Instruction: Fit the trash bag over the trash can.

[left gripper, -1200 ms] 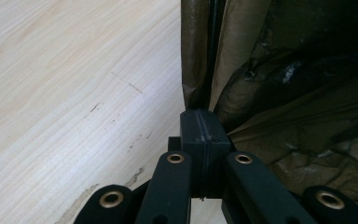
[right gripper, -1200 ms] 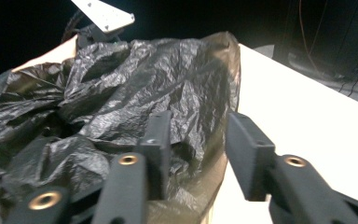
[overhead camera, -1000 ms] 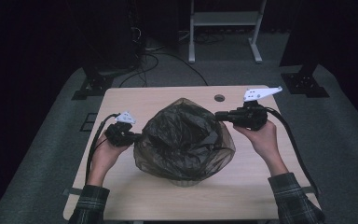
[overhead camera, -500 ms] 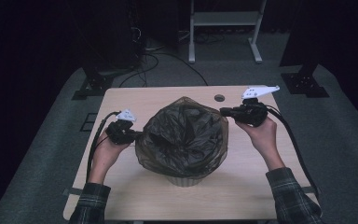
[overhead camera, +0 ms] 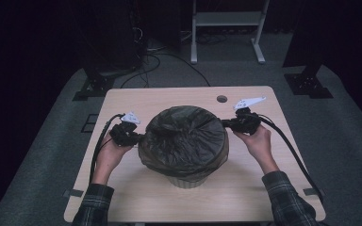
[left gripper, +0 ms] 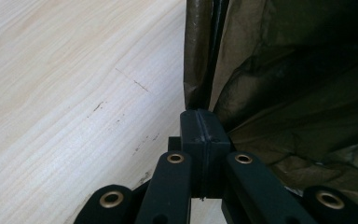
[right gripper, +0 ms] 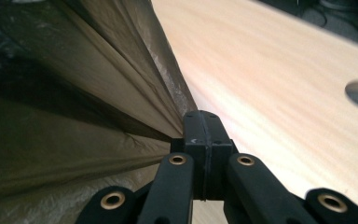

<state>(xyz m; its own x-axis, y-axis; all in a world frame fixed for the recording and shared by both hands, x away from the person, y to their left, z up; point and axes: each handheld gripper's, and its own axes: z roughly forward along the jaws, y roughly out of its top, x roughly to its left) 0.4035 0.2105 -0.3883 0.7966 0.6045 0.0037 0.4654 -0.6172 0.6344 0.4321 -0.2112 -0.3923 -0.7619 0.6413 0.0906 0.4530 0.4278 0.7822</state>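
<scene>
A dark, thin plastic bin bag (overhead camera: 185, 137) is draped over a small pale bin (overhead camera: 185, 181) in the middle of the wooden table (overhead camera: 169, 96). My left gripper (overhead camera: 140, 138) pinches the bag's left edge, jaws pressed together on the film (left gripper: 200, 70). On the opposite side my right gripper (overhead camera: 225, 123) is shut on the bag's right edge, and the film (right gripper: 121, 93) fans out taut from its closed jaws. Both hands hold the bag stretched across the bin's top. The bin's inside is hidden under the bag.
A round cable hole (overhead camera: 222, 99) lies in the table behind the bin, near my right gripper. Cables (overhead camera: 292, 150) trail from both grippers toward the front edge. Stand feet (overhead camera: 311, 87) and a metal frame (overhead camera: 226, 28) sit on the carpet beyond the table.
The bag has come down from a raised, puffed-up bundle and now sits lower over the bin. My right gripper has dropped with its edge; the left has barely moved.
</scene>
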